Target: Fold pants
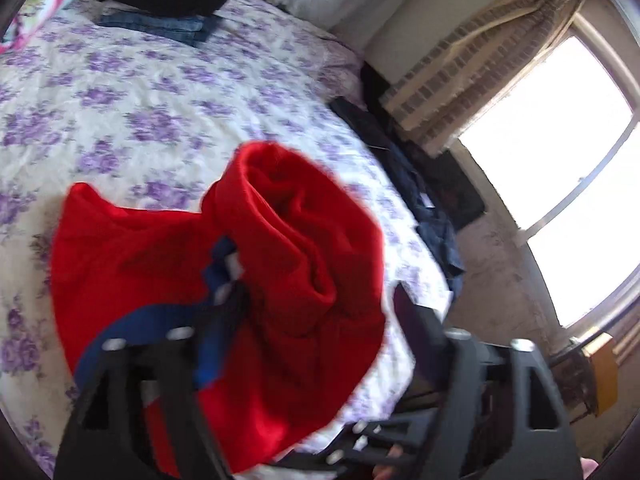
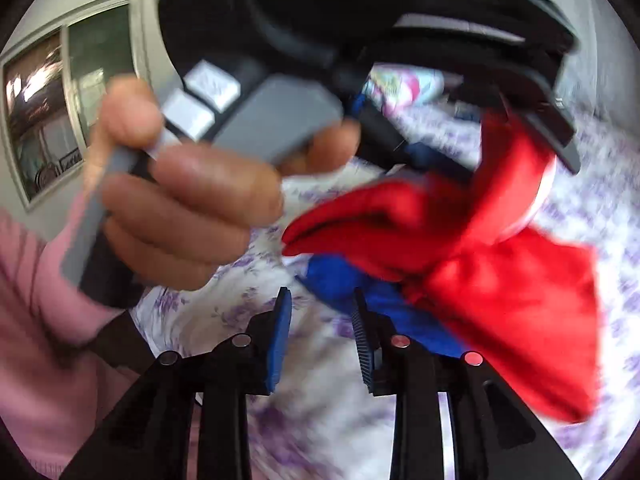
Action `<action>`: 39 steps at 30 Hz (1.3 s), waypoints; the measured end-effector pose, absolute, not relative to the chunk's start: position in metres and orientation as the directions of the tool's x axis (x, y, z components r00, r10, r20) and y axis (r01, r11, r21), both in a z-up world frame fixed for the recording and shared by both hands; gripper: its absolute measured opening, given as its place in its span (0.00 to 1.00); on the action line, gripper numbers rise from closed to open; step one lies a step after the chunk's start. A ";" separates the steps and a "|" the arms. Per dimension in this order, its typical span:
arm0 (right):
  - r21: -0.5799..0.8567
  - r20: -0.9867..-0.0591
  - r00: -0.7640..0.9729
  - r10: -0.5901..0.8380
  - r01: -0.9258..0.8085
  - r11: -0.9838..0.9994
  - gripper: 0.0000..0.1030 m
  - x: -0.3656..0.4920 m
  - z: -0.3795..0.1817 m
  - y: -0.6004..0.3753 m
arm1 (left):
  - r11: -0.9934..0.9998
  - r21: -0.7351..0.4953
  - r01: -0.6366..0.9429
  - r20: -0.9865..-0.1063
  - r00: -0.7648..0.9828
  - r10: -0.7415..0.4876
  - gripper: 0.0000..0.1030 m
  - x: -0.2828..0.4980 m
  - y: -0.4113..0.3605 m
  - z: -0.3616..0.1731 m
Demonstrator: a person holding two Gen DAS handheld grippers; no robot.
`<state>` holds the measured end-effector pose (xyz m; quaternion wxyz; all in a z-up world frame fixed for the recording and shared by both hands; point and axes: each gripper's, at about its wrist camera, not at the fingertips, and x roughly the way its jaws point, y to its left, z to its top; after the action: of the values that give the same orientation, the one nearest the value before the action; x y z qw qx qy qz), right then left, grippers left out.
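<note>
Red pants (image 1: 256, 280) with blue trim hang bunched above a floral bedsheet (image 1: 140, 104). In the left wrist view the cloth drapes over the left finger and hides the tip, while the right finger (image 1: 416, 328) stands well apart, so I cannot tell the left gripper's (image 1: 320, 304) state. In the right wrist view my right gripper (image 2: 322, 340) is open and empty, blue pads (image 2: 282, 344) apart. The pants (image 2: 500, 280) hang there from the other gripper (image 2: 440, 60), held by a hand (image 2: 188, 192) just in front.
Folded dark and denim garments (image 1: 168, 4) lie at the bed's far end by a colourful pillow (image 1: 44, 4). More dark clothes (image 1: 424, 184) hang off the bed's right edge. A window (image 1: 560, 168) and curtain are at right.
</note>
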<state>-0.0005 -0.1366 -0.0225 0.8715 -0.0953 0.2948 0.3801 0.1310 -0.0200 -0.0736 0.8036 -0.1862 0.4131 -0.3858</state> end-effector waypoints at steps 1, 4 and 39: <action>0.085 -0.571 0.538 0.620 -0.713 0.696 0.51 -0.003 -0.013 -0.152 | 0.616 -0.619 0.486 -0.497 0.364 -0.787 0.83 0.129 -0.019 -0.067; 0.089 -0.589 0.545 0.597 -0.690 0.718 0.59 -0.011 -0.003 -0.179 | 0.624 -0.564 0.541 -0.450 0.432 -0.781 0.87 0.113 -0.005 -0.044; 0.041 -0.649 0.742 0.168 -0.186 0.982 0.49 0.047 -0.052 -0.220 | 0.912 -0.277 0.301 -0.686 0.602 -0.407 0.96 0.075 0.024 -0.142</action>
<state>0.0473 -0.2195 -0.0516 0.9332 -0.0132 0.3464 0.0948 0.0746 0.0238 -0.1425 0.8926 -0.0667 0.3993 -0.1983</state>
